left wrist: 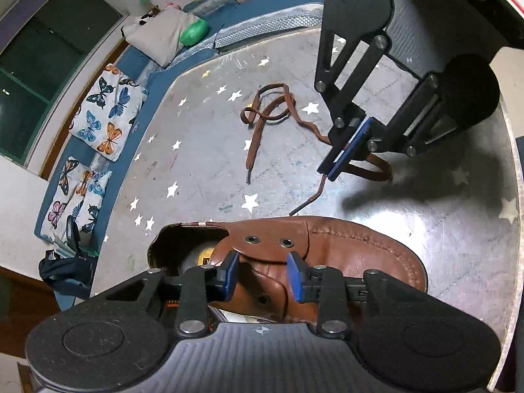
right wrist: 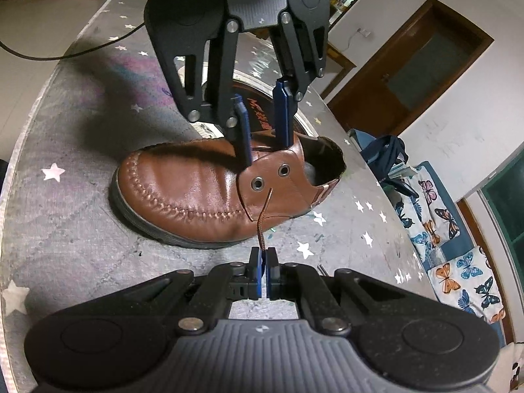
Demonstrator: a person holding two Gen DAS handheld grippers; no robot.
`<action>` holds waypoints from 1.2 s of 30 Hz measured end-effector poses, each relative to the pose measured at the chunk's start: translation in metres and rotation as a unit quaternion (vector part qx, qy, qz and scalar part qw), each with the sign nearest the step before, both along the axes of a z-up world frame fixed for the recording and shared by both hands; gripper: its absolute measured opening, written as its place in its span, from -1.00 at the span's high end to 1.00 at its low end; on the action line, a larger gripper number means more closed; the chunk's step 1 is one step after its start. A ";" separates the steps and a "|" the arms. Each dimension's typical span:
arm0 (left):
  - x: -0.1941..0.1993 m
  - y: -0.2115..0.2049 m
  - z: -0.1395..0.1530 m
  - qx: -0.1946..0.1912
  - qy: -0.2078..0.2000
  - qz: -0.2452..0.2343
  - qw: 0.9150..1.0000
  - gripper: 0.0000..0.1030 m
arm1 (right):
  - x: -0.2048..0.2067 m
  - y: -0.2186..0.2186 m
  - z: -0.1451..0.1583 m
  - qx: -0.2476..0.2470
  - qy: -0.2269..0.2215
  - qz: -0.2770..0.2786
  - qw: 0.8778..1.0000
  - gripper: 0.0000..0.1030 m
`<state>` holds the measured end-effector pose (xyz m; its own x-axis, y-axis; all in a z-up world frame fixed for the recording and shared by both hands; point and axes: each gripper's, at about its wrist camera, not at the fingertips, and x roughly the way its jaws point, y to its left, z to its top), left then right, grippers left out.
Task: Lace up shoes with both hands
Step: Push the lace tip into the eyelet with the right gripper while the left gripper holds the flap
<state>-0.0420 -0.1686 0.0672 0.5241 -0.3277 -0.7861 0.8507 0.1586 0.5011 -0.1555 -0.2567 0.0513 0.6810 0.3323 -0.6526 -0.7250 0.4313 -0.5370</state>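
Observation:
A brown leather shoe (left wrist: 327, 252) lies on the grey star-patterned table; it also shows in the right wrist view (right wrist: 196, 190). Its side flap has two metal eyelets (right wrist: 258, 184). My left gripper (left wrist: 263, 267) is open, its blue pads straddling the shoe's tongue; it shows from the front in the right wrist view (right wrist: 265, 137). My right gripper (right wrist: 263, 257) is shut on the brown shoelace (right wrist: 264, 213), whose tip points toward the lower eyelet. In the left wrist view my right gripper (left wrist: 330, 170) holds the lace (left wrist: 271, 111), the rest coiled on the table.
The round table (left wrist: 425, 229) has an edge close to the right. Blue cushions with butterfly pillows (left wrist: 108, 114) curve around the far side. A dark round object (right wrist: 262, 111) lies behind the shoe. A black cable (right wrist: 65, 55) runs off the table's far left.

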 end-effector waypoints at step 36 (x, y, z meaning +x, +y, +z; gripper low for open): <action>-0.004 -0.006 0.000 0.014 0.007 -0.018 1.000 0.48 | 0.007 -0.001 -0.007 -0.025 -0.009 0.026 0.999 0.96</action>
